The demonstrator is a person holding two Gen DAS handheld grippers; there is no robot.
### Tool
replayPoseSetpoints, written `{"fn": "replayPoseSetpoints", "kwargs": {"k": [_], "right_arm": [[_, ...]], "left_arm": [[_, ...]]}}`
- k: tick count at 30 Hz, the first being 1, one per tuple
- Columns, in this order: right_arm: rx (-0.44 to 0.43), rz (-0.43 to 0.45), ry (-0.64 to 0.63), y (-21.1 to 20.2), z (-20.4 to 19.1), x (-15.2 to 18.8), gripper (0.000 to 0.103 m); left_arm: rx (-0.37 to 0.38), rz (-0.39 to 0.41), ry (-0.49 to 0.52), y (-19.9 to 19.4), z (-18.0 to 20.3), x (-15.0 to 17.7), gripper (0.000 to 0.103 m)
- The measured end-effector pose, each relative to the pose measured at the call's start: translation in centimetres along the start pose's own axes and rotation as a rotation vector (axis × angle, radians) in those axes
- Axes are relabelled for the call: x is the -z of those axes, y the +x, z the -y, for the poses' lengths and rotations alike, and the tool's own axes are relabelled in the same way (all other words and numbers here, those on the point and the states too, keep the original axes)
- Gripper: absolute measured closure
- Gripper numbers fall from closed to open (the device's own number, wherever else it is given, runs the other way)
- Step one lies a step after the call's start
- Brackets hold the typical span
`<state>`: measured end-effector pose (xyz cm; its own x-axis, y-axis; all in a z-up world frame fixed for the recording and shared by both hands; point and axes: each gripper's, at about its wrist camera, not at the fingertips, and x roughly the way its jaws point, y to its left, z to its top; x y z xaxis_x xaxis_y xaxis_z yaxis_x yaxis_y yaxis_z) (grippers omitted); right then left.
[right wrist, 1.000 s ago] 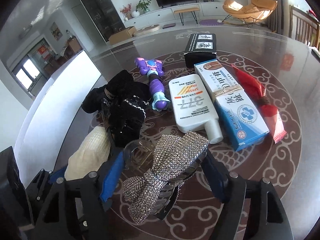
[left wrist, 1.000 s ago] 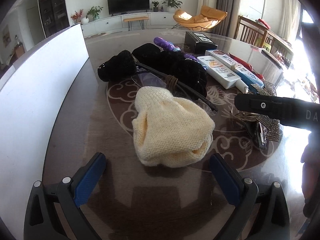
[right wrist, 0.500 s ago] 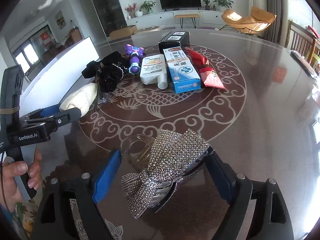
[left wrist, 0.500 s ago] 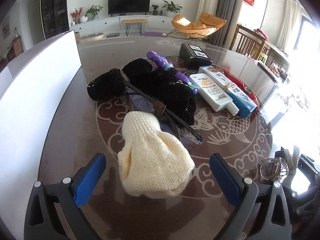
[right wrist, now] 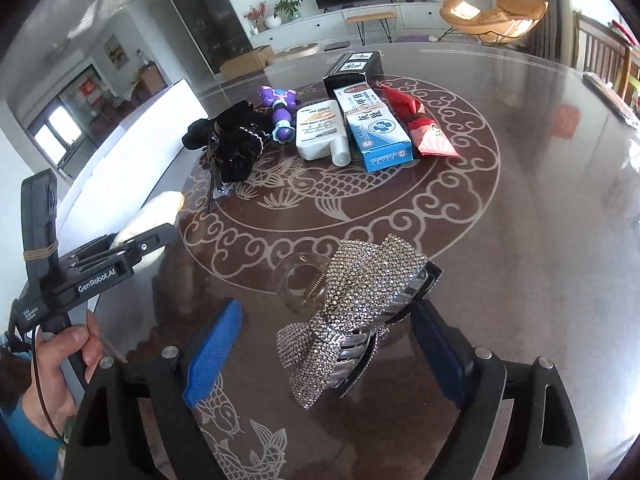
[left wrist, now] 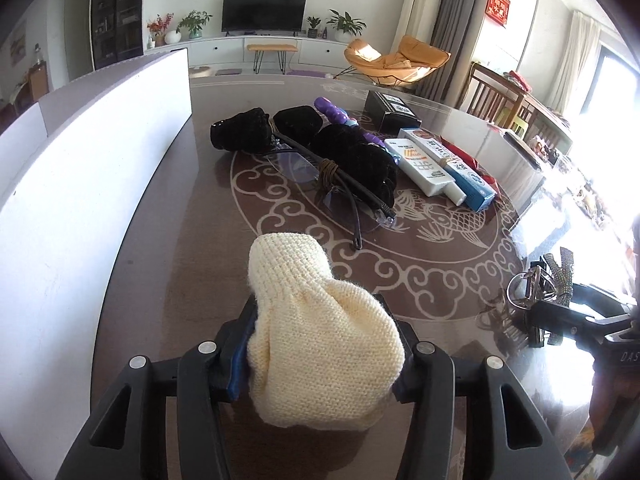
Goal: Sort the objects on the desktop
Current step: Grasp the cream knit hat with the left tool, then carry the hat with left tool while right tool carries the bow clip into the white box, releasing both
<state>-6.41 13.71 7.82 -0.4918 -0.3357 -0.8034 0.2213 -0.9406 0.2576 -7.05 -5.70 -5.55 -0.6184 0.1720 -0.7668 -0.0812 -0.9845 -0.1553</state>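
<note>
A cream knitted hat (left wrist: pixel 316 320) sits between the blue pads of my left gripper (left wrist: pixel 320 352), whose jaws are closing and press into both its sides. From the right wrist view that same gripper (right wrist: pixel 160 240) is at the far left with the hat (right wrist: pixel 156 212) poking out ahead of it. A rhinestone bow hair clip (right wrist: pixel 352 304) lies on the glass table (right wrist: pixel 540 220) between the pads of my right gripper (right wrist: pixel 332 344). Those jaws are opening; the left pad stands well clear of the clip. The clip (left wrist: pixel 548 276) also shows at the right edge of the left wrist view.
Mid-table lie black velvet hair pieces (left wrist: pixel 352 160), folded glasses (left wrist: pixel 340 196), a purple toy (right wrist: pixel 280 112), a white bottle (right wrist: pixel 320 132), a blue-and-white box (right wrist: pixel 380 136), a red packet (right wrist: pixel 424 128) and a black box (right wrist: pixel 356 66). A white board (left wrist: pixel 92 152) stands along the left. A hand (right wrist: pixel 60 364) holds the left gripper.
The left jaws have closed on the cream hat. The right gripper brought the hair clip back toward the table's near side, then spread its jaws off it.
</note>
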Motion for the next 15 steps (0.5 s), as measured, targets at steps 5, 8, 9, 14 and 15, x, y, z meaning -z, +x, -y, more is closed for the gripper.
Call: {"fn": "replayPoseSetpoints", "kwargs": {"k": [5,8,9,14,15], "right_arm": [[0.178,0.011,-0.068,1.4,-1.6,-0.3,0.043],[0.181,0.018,-0.048,0.4,-1.1,-0.2,0.051],[0.185,0.028,-0.057,-0.2,-1.2,-0.2,0.051],[0.092,0.082,-0.084,-2.9,-4.2,-2.2,0.051],[0.059,0.093,-0.098,-3.3,-5.6,-2.8,0.051]], "left_arm": [[0.043,0.064,-0.03,-4.6,-0.3,0.7,0.051],[0.057,0.136,-0.043,-8.7,-1.2,0.4,0.051],[0.064,0.154,-0.05,-9.9,-1.7,0.3,0.051],[0.041,0.226,-0.085,-15.6,-5.5,-0.4,0.051],[0.025,0.236,-0.099,-16.5,-6.7,-0.5,0.051]]}}
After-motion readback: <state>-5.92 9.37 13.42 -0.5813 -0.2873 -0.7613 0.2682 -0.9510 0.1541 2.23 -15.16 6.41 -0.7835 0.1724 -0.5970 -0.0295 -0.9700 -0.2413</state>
